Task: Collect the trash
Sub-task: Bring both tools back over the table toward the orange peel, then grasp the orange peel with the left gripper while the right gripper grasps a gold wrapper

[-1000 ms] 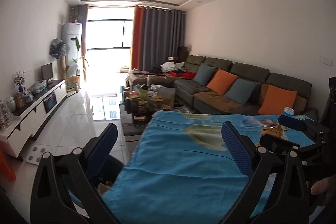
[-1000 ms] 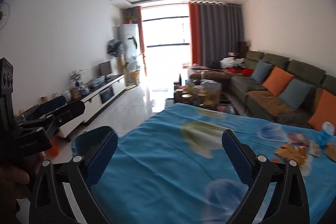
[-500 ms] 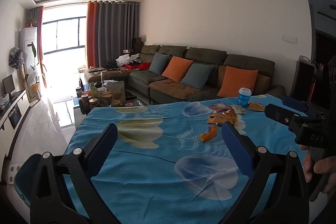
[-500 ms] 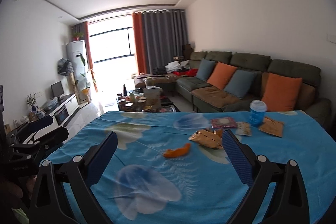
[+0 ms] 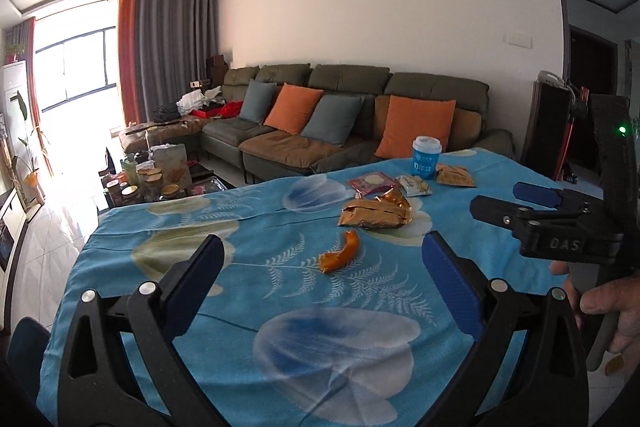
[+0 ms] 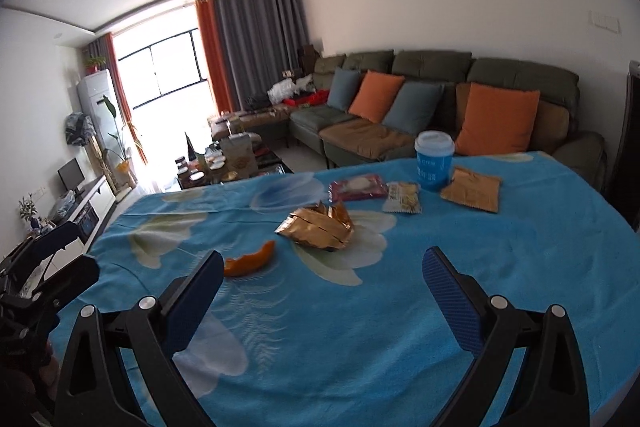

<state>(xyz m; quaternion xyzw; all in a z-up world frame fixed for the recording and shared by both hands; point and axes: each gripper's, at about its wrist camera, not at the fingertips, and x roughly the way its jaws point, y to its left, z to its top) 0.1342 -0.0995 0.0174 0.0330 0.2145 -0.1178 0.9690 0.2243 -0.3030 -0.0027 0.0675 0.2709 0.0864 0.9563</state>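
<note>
Living-room table (image 5: 280, 367) under blue floral cloth. Orange peel (image 5: 340, 257) lay mid-table; gold wrapper (image 6: 318, 227) beyond, toward far edge. Peel likely light, limp: pinch middle. Left gripper (image 5: 320, 285) and right gripper (image 6: 322, 291) both spread, empty.

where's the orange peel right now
The orange peel lies on the blue tablecloth, nearer the camera than the crumpled gold wrapper; in the right wrist view it sits just beyond that gripper's left fingertip.
</note>
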